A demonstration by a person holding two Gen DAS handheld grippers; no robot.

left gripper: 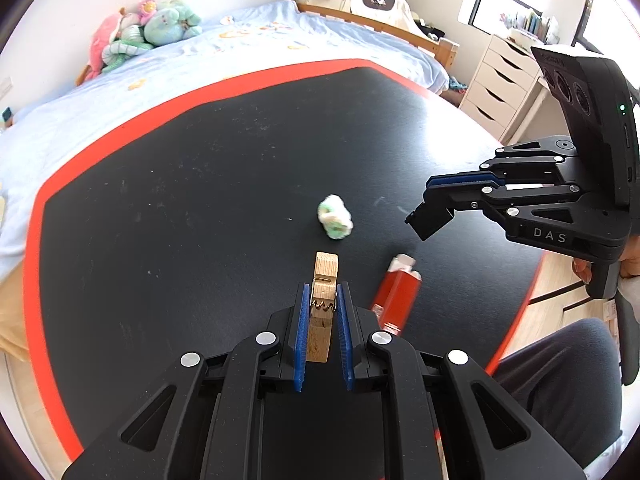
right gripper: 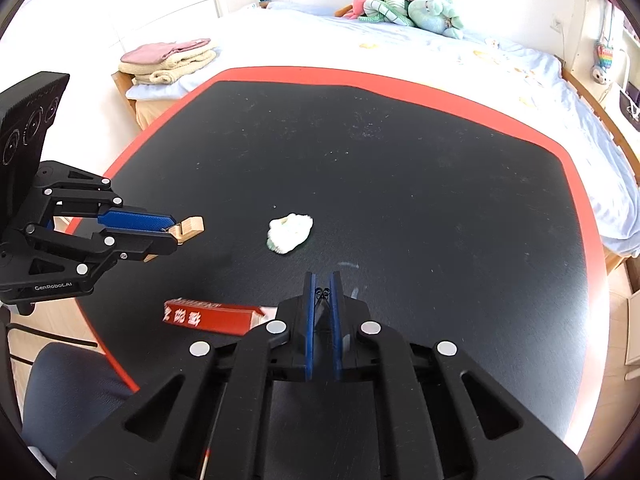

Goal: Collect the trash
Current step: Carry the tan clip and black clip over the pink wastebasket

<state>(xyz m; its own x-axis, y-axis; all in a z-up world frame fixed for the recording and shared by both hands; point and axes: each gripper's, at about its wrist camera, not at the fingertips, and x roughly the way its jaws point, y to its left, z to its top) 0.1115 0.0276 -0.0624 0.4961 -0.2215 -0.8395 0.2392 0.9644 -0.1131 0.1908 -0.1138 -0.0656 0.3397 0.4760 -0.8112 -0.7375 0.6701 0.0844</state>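
My left gripper [left gripper: 323,300] clenches a wooden clothespin [left gripper: 325,280] above the black bench [left gripper: 200,200]. My right gripper [right gripper: 322,300] pinches a small black binder clip [right gripper: 322,293]. Just beyond the clothespin, a crumpled white-green tissue wad [left gripper: 335,216] lies on the bench; beside the clothespin is a red carton [left gripper: 394,300] with white characters. "DAS" and "GenRobot.AI" mark the gripper bodies.

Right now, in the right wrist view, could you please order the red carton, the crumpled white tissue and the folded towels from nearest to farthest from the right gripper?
1. The flat red carton, lying on the black table just left of the right gripper.
2. The crumpled white tissue, ahead, slightly left, mid-table.
3. The folded beige and pink towels, far left on the bed.
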